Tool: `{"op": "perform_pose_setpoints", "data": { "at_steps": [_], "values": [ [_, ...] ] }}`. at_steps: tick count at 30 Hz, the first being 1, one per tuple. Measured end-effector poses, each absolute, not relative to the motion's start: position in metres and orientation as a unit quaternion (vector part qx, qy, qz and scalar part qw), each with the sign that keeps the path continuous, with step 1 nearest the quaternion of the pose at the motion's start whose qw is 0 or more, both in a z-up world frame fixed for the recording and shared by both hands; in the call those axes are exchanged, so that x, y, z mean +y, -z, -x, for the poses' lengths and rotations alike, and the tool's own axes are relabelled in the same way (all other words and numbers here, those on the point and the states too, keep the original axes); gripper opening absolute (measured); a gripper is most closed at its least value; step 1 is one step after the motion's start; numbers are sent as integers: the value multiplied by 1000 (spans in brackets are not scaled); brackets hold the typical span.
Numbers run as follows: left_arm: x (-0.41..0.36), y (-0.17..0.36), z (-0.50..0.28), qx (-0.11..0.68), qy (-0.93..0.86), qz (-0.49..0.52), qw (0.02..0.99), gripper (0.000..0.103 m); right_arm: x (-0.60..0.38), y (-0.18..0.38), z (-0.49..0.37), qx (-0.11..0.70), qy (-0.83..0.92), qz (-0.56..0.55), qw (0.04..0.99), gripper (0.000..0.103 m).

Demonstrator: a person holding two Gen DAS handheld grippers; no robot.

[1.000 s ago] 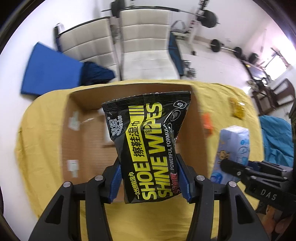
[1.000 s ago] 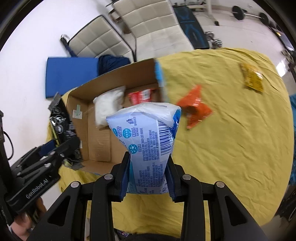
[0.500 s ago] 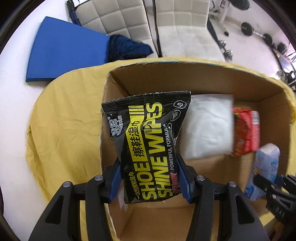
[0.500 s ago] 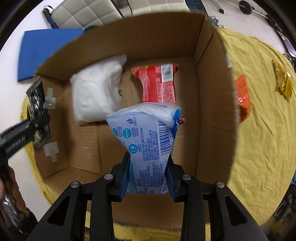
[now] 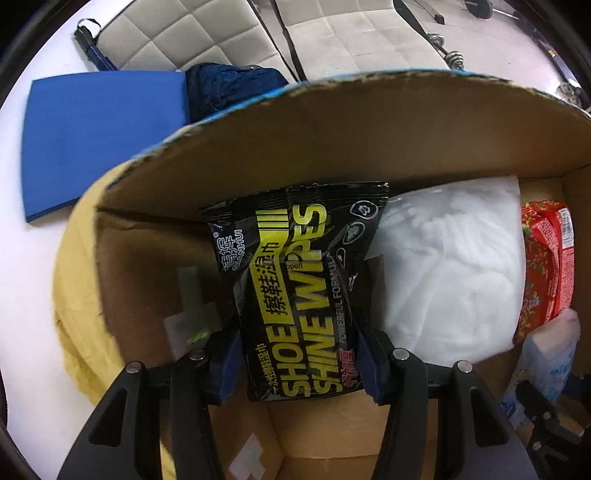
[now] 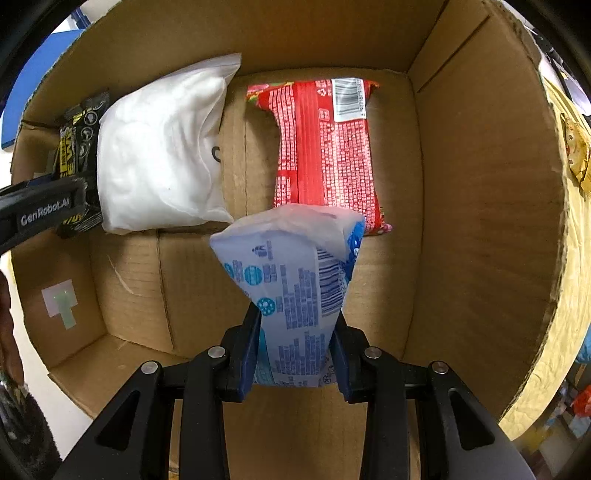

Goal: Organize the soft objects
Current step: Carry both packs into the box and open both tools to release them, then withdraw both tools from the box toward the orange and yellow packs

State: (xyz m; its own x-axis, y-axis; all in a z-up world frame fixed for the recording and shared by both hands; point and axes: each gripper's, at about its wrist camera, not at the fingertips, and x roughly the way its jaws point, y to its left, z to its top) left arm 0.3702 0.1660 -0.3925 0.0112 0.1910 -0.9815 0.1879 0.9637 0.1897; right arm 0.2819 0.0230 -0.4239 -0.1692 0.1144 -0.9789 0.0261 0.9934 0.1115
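grippers both reach into the brown corrugated cardboard box [image 6: 476,192], each clamped on a soft pack. left gripper [image 5: 301,354], black with blue pads, pinches the lower part of a black and yellow foil pack of shoe shine wipes [image 5: 299,284], which stands upright between its fingers, inside the box near the left wall. from the right wrist view the same black and yellow pack [image 6: 75,147] shows at the far left of the box, just beside the white pouch, with the black left gripper arm crossing in front of it.

right gripper [image 6: 295,354] squeezes the lower end of a pale blue and white plastic pack of tissues [image 6: 291,280], printed with a barcode and small text, its top end flaring out above the fingers. this pack hangs over the middle of the box floor, its top overlapping the near end of the red packet in the picture; whether they touch i cannot tell.

on the box floor lie a puffy white plastic pouch [image 6: 162,151] and a flat red printed packet with a white barcode label [image 6: 325,147], side by side with a strip of bare cardboard between them.

box sits on a yellow cloth [image 6: 569,295]. beyond the box's far wall, the left wrist view shows a blue foam mat [image 5: 96,136] on the floor and a white quilted chair [image 5: 177,33].
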Motion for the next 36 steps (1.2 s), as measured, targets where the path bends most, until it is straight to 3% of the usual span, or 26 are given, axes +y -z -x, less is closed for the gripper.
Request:
{"op": "perform_pose_setpoints", "data": {
  "at_steps": [14,17,20,32,33,34,35,36],
  "values": [
    [182,408,-380,740,29,-37,670,54,27,440,-298,778,-26,-46,626,46],
    [187,404,-382,747,31,-19,664,54,22,440,-306,781,-23,-44,622,52],
    [191,399,-382,749,32,-10,662,54,18,436,-309,780,-21,-48,623,67],
    [190,338,-362,713,27,-4,701,55,14,394,-313,749,-36,-52,659,93],
    [190,332,-356,707,26,-2,707,56,14,390,-312,746,-35,-50,664,100],
    [189,326,-350,699,27,1,714,60,12,387,-310,741,-33,-47,669,103],
    [186,323,-343,694,26,2,720,75,10,377,-305,736,-33,-46,675,103],
    [188,320,-339,687,24,3,726,84,8,373,-303,732,-33,-45,679,103]
  ]
}}
